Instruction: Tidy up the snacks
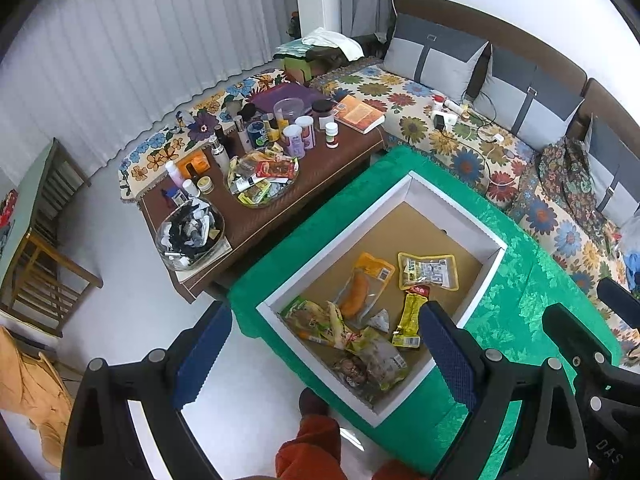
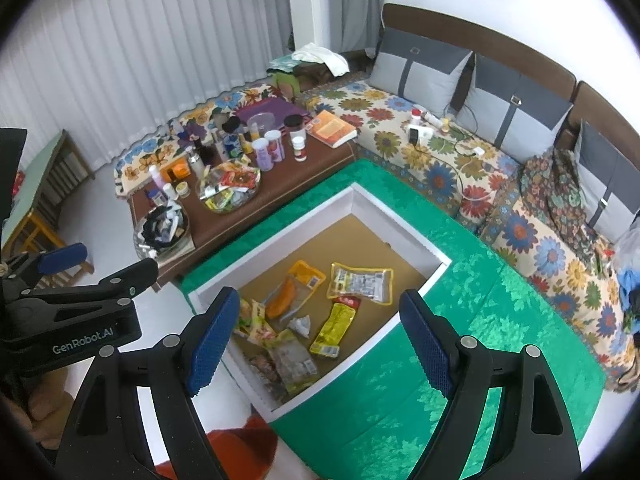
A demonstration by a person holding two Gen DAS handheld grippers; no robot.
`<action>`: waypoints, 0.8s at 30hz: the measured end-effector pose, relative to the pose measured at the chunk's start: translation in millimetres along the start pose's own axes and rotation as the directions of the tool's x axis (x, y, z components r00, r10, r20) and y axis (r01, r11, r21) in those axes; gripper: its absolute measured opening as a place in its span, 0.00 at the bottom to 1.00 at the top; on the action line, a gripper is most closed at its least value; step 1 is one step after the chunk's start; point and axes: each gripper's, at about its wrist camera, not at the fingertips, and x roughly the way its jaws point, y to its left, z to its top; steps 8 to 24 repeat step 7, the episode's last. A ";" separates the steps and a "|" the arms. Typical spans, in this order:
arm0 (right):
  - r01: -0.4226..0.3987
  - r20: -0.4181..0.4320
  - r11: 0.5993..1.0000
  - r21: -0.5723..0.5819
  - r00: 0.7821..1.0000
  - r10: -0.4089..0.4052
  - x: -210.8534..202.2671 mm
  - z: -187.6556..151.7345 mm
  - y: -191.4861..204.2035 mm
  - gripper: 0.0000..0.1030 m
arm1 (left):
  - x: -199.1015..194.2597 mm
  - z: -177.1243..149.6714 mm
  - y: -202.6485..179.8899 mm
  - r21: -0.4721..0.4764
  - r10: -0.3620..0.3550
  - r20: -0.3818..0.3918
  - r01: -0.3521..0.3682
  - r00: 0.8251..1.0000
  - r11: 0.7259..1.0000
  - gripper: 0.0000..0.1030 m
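Left wrist view: left gripper (image 1: 320,344) stands wide and empty above the near corner of the white box (image 1: 460,216) on the green cloth (image 1: 520,312). Snack packets lie inside; the yellow stick packet (image 1: 408,320) runs near-to-far, just beside the right finger.

Right wrist view: right gripper (image 2: 320,336) gapes wide, holding nothing, directly over that yellow stick packet (image 2: 334,330). A glass bowl of snacks (image 2: 230,190) sits far left on the brown table (image 2: 280,188).

left wrist: high, steeply down | right wrist: same | shared: box (image 1: 460,216) (image 2: 400,220)
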 end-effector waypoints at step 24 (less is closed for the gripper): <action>0.007 0.001 1.000 0.005 1.000 -0.007 -0.2 1.0 1.0 0.82 | -3.9 -4.4 1.9 -0.011 -0.008 0.016 0.008 1.000 1.000 0.91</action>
